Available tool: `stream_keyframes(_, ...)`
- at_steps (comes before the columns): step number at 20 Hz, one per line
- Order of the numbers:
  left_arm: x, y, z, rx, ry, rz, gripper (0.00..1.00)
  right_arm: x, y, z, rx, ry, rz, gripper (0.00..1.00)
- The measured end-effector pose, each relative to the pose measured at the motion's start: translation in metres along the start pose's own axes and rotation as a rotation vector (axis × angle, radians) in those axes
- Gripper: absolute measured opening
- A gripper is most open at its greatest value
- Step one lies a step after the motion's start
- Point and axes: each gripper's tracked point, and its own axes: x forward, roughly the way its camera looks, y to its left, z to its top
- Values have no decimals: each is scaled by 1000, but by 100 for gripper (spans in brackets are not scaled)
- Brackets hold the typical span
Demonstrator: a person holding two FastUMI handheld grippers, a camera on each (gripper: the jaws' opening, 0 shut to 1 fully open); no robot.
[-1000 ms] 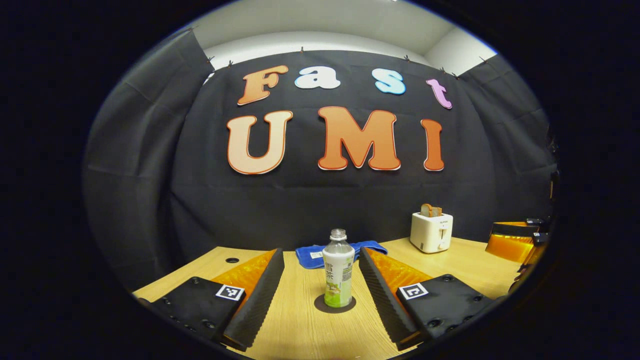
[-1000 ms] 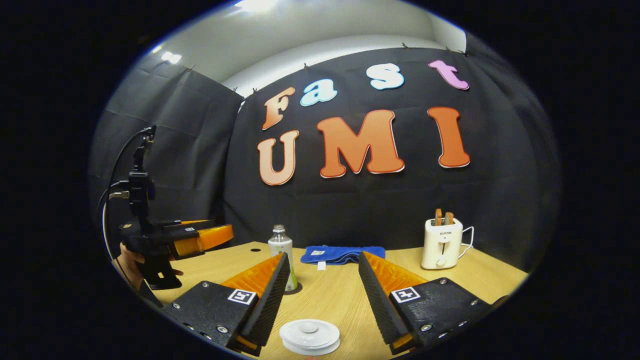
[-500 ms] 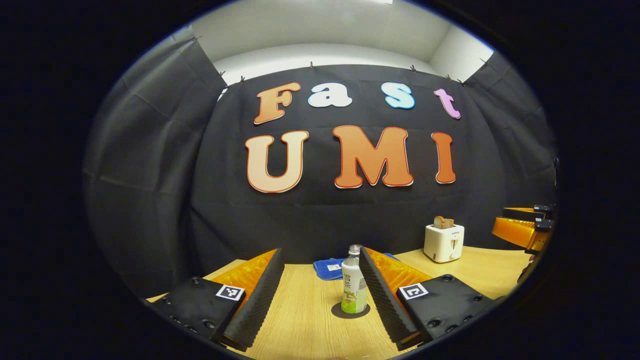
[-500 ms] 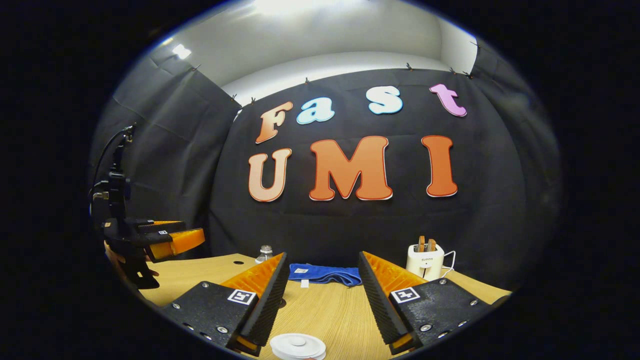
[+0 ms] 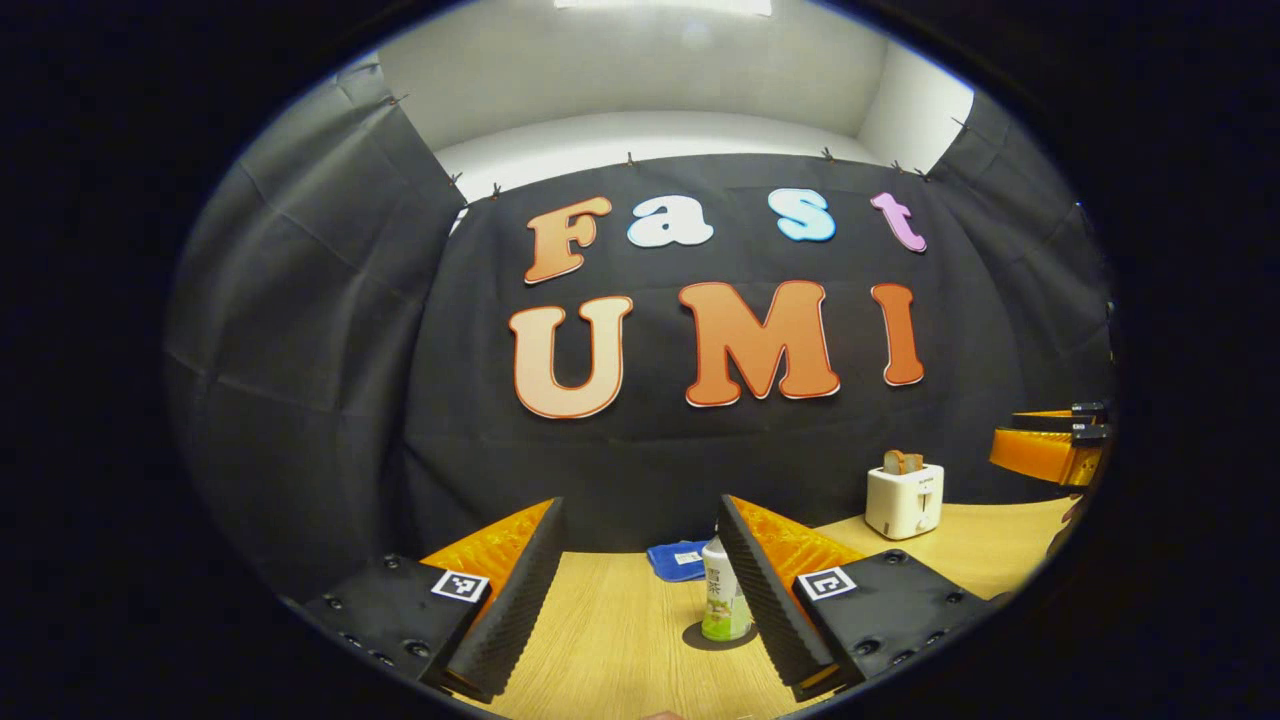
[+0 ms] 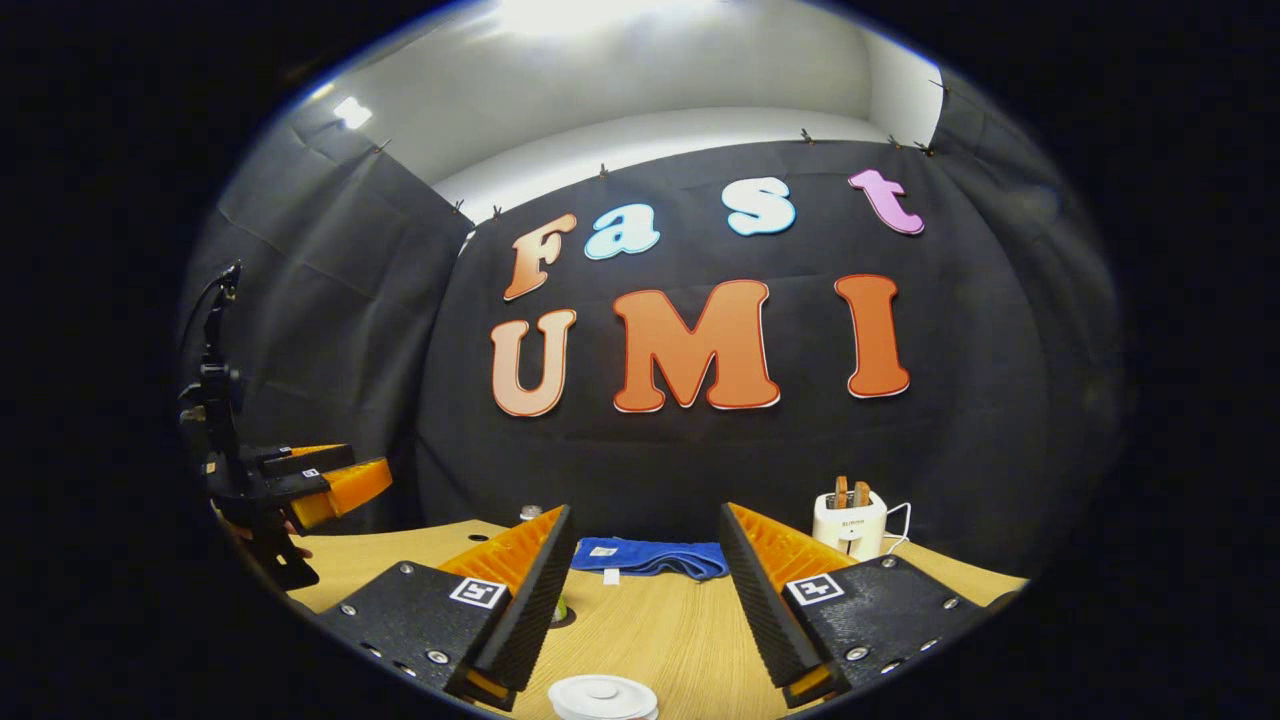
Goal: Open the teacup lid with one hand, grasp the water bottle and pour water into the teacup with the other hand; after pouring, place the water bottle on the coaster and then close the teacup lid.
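Bottle (image 5: 722,600) stands on coaster (image 5: 700,637), cloth (image 5: 678,560) behind, toaster (image 5: 904,499) far right.

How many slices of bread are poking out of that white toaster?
2 brown bread slices, side by side in the white toaster's top slots at the wooden table's far right; none seem hidden.

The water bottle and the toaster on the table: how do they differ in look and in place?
The water bottle is slim, with a green and white label; the toaster is a white, boxy thing with bread in its slots. The water bottle stands on a dark round coaster, near, partly behind one finger of the left tongs; the toaster stands straight on the wooden table, farther back to the right. Both are upright and untouched.
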Motion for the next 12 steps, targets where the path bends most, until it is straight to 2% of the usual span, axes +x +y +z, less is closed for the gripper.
stream_keyframes(6,1,15,-2,7,16,69,97,1,4,4,-53,-20,5,90)
stream_keyframes(8,0,15,3,16,-1,71,95,1,3,3,-41,-15,4,91)
stream_keyframes(12,3,10,9,16,-27,65,97,0,1,5,-40,-13,-3,91)
